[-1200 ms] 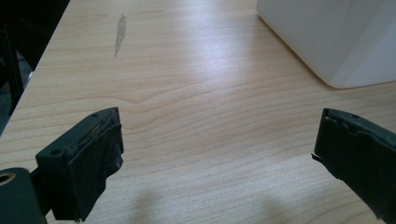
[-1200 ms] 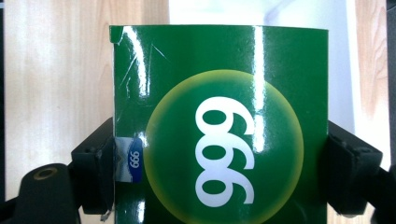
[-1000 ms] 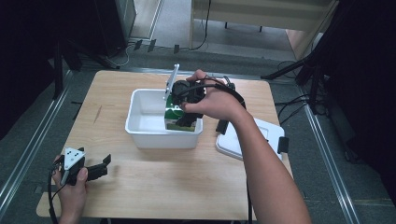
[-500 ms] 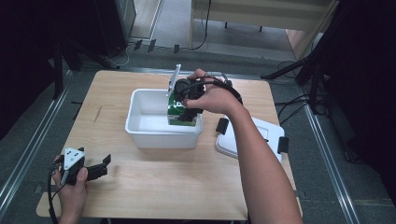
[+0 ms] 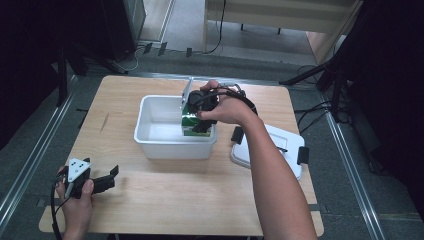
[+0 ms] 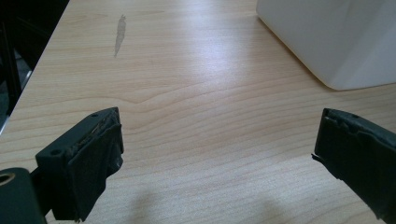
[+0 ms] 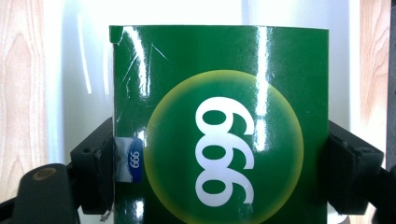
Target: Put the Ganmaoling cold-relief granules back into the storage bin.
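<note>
We grip the green box (image 7: 219, 126) by its two sides in our right hand-held gripper (image 5: 201, 111), low inside the white bin (image 5: 150, 137) (for setting down); the left hand-held gripper (image 6: 219, 154) rests wide open, empty, on the tabletop (image 5: 200, 185).

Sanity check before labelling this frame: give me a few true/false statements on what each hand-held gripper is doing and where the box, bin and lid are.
1. The right hand-held gripper is shut on the green box. True.
2. The green box is held over the white bin. True: its lower end is inside the bin.
3. The left hand-held gripper grips the bin's corner. False: its jaws stand open over bare wooden table, apart from the bin.
4. The white lid sits on the bin. False: it lies on the table to the right of the bin.
5. The box shows the number 999 in the right gripper view. True.
</note>
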Action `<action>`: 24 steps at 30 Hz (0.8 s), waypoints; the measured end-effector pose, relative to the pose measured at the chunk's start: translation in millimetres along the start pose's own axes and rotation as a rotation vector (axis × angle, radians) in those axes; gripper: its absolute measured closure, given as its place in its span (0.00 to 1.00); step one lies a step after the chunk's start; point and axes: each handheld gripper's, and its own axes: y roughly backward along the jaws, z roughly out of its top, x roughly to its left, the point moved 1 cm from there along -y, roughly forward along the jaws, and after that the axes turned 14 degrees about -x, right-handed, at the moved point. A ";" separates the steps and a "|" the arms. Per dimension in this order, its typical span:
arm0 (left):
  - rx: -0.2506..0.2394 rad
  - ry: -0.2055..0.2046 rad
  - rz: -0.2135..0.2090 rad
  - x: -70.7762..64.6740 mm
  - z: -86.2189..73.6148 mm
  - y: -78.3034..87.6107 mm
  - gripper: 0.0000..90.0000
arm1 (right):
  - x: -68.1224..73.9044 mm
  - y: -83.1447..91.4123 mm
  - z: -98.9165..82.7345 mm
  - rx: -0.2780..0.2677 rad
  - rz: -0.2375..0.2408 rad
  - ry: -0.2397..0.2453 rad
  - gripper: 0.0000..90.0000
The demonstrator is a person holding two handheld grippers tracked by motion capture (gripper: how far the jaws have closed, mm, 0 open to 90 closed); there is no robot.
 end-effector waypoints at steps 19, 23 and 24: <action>0.002 0.003 -0.002 0.3 0.1 0.4 0.01 | -2.1 -21.4 -17.1 0.020 -0.012 -0.022 0.17; 0.002 0.007 -0.003 0.5 0.1 0.3 0.01 | -2.2 -26.2 -20.2 0.028 -0.011 -0.026 0.17; 0.002 0.006 -0.003 0.5 0.1 0.3 0.01 | -3.0 -27.5 -20.7 0.025 -0.012 -0.018 0.17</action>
